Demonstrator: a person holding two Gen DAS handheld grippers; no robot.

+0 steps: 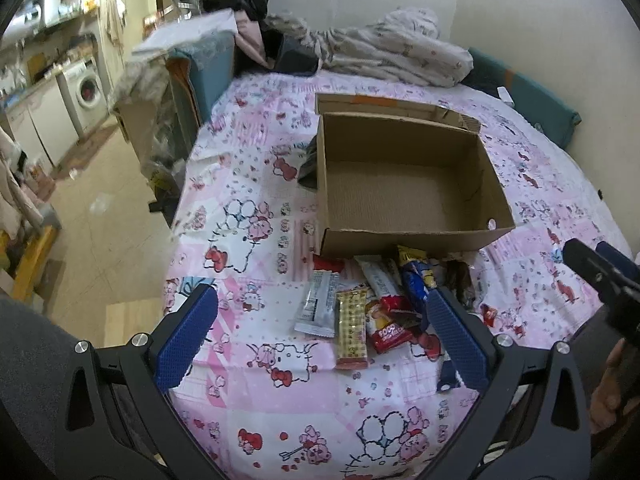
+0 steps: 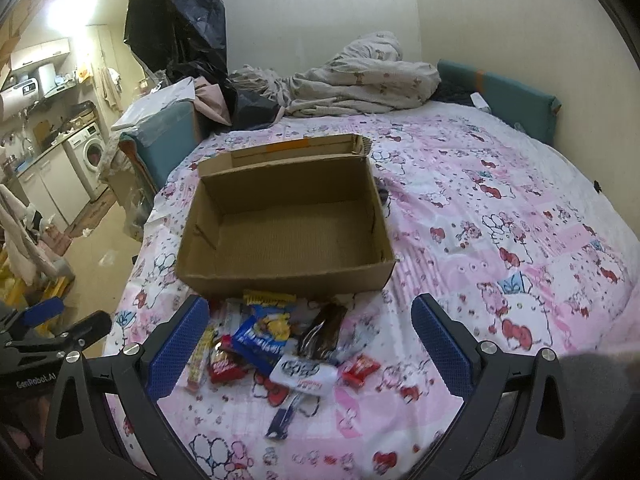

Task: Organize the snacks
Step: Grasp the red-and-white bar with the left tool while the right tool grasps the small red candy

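Note:
An open, empty cardboard box (image 1: 404, 200) (image 2: 286, 226) sits on the pink patterned bedspread (image 1: 256, 396) (image 2: 500, 216). Several snack packets lie in a loose pile just in front of it: a yellow wafer bar (image 1: 352, 328), a silver packet (image 1: 318, 302), a red packet (image 1: 386, 322) (image 2: 224, 364), a blue packet (image 1: 416, 284) (image 2: 260, 340), a brown packet (image 2: 322, 332), a white packet (image 2: 304, 374) and a small red packet (image 2: 360, 368). My left gripper (image 1: 320, 336) is open above the pile's near side. My right gripper (image 2: 308, 344) is open over the pile, empty.
A crumpled blanket (image 1: 396, 52) (image 2: 360, 80) lies at the bed's far end against the wall. The bed's left edge drops to the floor (image 1: 100, 220); a teal bin and clutter (image 1: 208, 68) stand there. The right gripper shows at the left wrist view's right edge (image 1: 600, 272).

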